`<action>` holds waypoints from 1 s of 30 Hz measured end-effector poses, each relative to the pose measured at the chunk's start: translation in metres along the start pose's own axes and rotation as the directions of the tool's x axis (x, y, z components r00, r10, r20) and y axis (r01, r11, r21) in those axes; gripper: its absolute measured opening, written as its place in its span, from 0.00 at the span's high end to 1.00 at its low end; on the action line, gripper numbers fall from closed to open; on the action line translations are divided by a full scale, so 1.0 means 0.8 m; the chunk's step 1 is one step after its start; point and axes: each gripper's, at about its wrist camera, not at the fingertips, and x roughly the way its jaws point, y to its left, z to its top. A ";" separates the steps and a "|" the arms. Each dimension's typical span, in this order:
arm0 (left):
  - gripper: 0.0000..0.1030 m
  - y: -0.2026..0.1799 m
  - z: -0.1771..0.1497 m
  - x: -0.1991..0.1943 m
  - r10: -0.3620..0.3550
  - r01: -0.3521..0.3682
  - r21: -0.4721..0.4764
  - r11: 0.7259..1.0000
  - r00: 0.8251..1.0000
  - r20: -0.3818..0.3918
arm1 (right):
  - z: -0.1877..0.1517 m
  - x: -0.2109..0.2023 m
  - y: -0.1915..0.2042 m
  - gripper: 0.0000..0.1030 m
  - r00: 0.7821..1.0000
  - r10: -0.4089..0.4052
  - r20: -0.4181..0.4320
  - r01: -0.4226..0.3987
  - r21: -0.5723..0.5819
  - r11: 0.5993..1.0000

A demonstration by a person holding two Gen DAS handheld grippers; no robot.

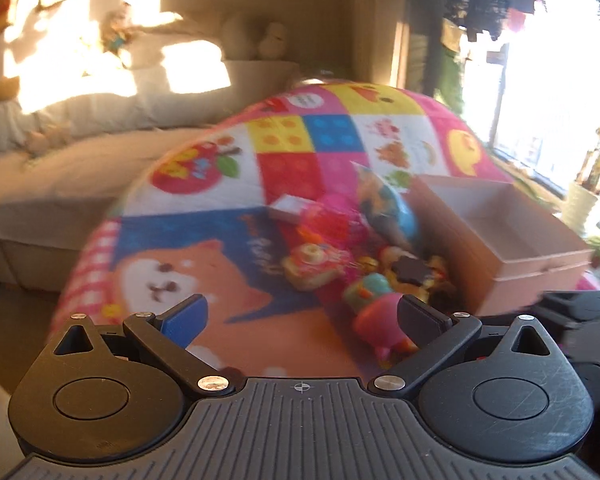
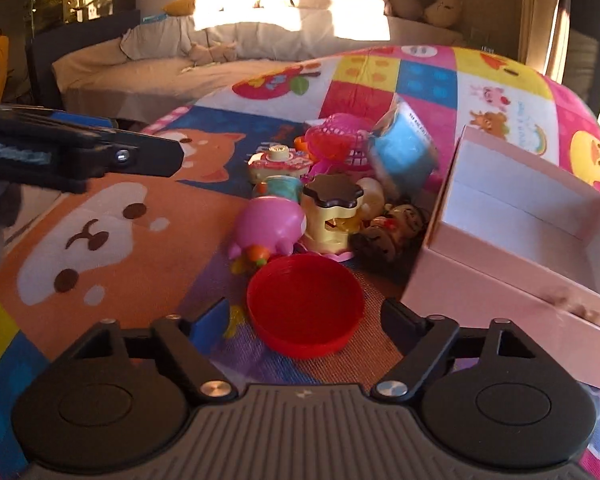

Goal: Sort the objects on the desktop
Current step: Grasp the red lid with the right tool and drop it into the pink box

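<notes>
A bright cartoon play mat (image 2: 112, 240) fills the middle of both views, patchwork squares up top and a big orange dog face at lower left of the right wrist frame. At right sits the open pink cardboard box (image 2: 512, 236), its white inside bare, one corner just beside the toy heap. The heap crowds the centre: a blue-labelled packet (image 2: 404, 152) tilted against a pink mesh basket (image 2: 340, 136), with print on the packet too small to read. Nearest the right gripper (image 2: 306, 320) lies the red bowl (image 2: 306, 308), tipped toward the lens and sitting right between the two fingertips; the jaws are spread wide, both pads apart from the rim, gripping nothing. Behind the bowl a pink pig toy (image 2: 272, 226) stands beside a yellow toy with a dark flower-shaped cap (image 2: 330, 212), with a teal-and-white piece behind them. The left gripper (image 1: 302, 316) is spread wide too, empty, hovering over the mat with the pig toy (image 1: 374, 320) just by its right fingertip; this view is motion-blurred. No lettering on the mat is readable.
</notes>
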 end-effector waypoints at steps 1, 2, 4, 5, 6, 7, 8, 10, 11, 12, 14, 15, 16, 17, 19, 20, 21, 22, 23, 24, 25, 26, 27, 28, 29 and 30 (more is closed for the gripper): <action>0.00 -0.004 -0.003 0.005 -0.019 0.019 0.006 1.000 1.000 -0.017 | 0.002 0.004 -0.003 0.26 1.000 0.012 -0.006 -0.011 0.022 1.000; 0.00 -0.010 -0.005 0.012 -0.042 0.043 0.014 0.999 0.998 -0.038 | 0.001 0.002 -0.010 0.38 1.000 0.019 -0.002 -0.019 0.048 0.999; 0.00 -0.025 -0.009 0.025 -0.083 0.085 0.026 0.996 0.994 -0.077 | -0.002 -0.009 -0.019 0.38 1.000 0.018 -0.009 -0.017 0.068 0.998; 0.00 -0.034 -0.010 0.033 -0.100 0.103 0.033 0.994 0.991 -0.094 | -0.007 -0.019 -0.025 0.38 1.000 0.016 0.001 -0.016 0.082 0.997; 0.00 -0.043 -0.011 0.041 -0.108 0.113 0.040 0.993 0.989 -0.105 | -0.014 -0.031 -0.030 0.38 1.000 0.012 0.011 -0.013 0.090 0.996; 0.00 -0.052 -0.011 0.050 -0.105 0.111 0.052 0.992 0.988 -0.114 | -0.022 -0.042 -0.037 0.38 1.000 0.003 0.009 -0.004 0.098 0.995; 0.00 -0.061 -0.011 0.060 -0.090 0.098 0.069 0.993 0.988 -0.122 | -0.030 -0.051 -0.043 0.38 1.000 -0.011 0.000 0.011 0.109 0.994; 0.09 -0.074 -0.010 0.078 -0.055 0.067 0.086 0.994 0.989 -0.134 | -0.046 -0.069 -0.056 0.38 0.999 -0.038 -0.020 0.040 0.129 0.991; 0.27 -0.077 -0.009 0.087 -0.042 0.056 0.087 0.995 0.988 -0.151 | -0.055 -0.079 -0.060 0.38 0.998 -0.055 -0.027 0.058 0.133 0.989; 0.34 -0.077 -0.008 0.094 -0.034 0.048 0.081 0.996 0.984 -0.172 | -0.063 -0.087 -0.063 0.38 0.997 -0.072 -0.034 0.076 0.131 0.988; 0.41 -0.073 -0.008 0.100 -0.038 0.050 0.058 0.997 0.980 -0.193 | -0.075 -0.101 -0.067 0.38 0.994 -0.094 -0.049 0.100 0.131 0.986; 0.41 -0.071 -0.009 0.097 -0.035 0.047 0.057 0.997 0.981 -0.191 | -0.080 -0.109 -0.070 0.38 0.994 -0.098 -0.052 0.104 0.139 0.985; 0.43 -0.071 -0.011 0.091 -0.026 0.039 0.068 0.997 0.982 -0.185 | -0.086 -0.116 -0.073 0.38 0.994 -0.100 -0.051 0.106 0.149 0.983; 0.43 -0.072 -0.013 0.082 -0.022 0.038 0.088 0.995 0.984 -0.177 | -0.090 -0.123 -0.076 0.38 0.994 -0.103 -0.048 0.109 0.159 0.981; 0.45 -0.076 -0.018 0.057 -0.022 0.043 0.134 0.990 0.987 -0.158 | -0.099 -0.138 -0.081 0.38 0.993 -0.114 -0.039 0.119 0.176 0.977; 0.45 -0.081 -0.020 0.042 -0.028 0.052 0.154 0.987 0.988 -0.152 | -0.103 -0.145 -0.084 0.38 0.992 -0.124 -0.032 0.127 0.185 0.974; 0.45 -0.086 -0.019 0.026 -0.048 0.073 0.168 0.983 0.988 -0.144 | -0.105 -0.151 -0.086 0.38 0.991 -0.134 -0.023 0.136 0.191 0.972; 0.45 -0.093 -0.015 0.008 -0.079 0.102 0.178 0.979 0.988 -0.131 | -0.106 -0.160 -0.088 0.38 0.989 -0.147 -0.008 0.146 0.192 0.971; 0.45 -0.100 -0.008 -0.009 -0.111 0.130 0.187 0.974 0.988 -0.110 | -0.105 -0.170 -0.089 0.38 0.986 -0.166 0.015 0.160 0.189 0.969; 0.45 -0.110 0.004 -0.023 -0.141 0.154 0.197 0.968 0.987 -0.083 | -0.103 -0.181 -0.092 0.38 0.981 -0.187 0.044 0.176 0.182 0.967; 0.45 -0.119 0.018 -0.036 -0.169 0.175 0.210 0.962 0.985 -0.045 | -0.098 -0.192 -0.094 0.38 0.975 -0.208 0.081 0.192 0.173 0.966; 0.45 -0.129 0.032 -0.047 -0.188 0.184 0.224 0.957 0.982 -0.001 | -0.091 -0.204 -0.097 0.38 0.966 -0.229 0.122 0.208 0.164 0.964; 0.45 -0.140 0.047 -0.053 -0.203 0.188 0.245 0.951 0.978 0.037 | -0.083 -0.214 -0.101 0.38 0.954 -0.253 0.164 0.228 0.156 0.961; 0.45 -0.152 0.060 -0.055 -0.222 0.198 0.269 0.943 0.973 0.064 | -0.074 -0.222 -0.105 0.38 0.940 -0.278 0.199 0.251 0.151 0.956; 0.45 -0.164 0.074 -0.053 -0.239 0.205 0.289 0.935 0.967 0.085 | -0.062 -0.226 -0.110 0.38 0.926 -0.301 0.228 0.273 0.147 0.951; 0.45 -0.175 0.086 -0.047 -0.247 0.206 0.303 0.930 0.963 0.105 | -0.051 -0.227 -0.115 0.38 0.913 -0.317 0.255 0.289 0.144 0.947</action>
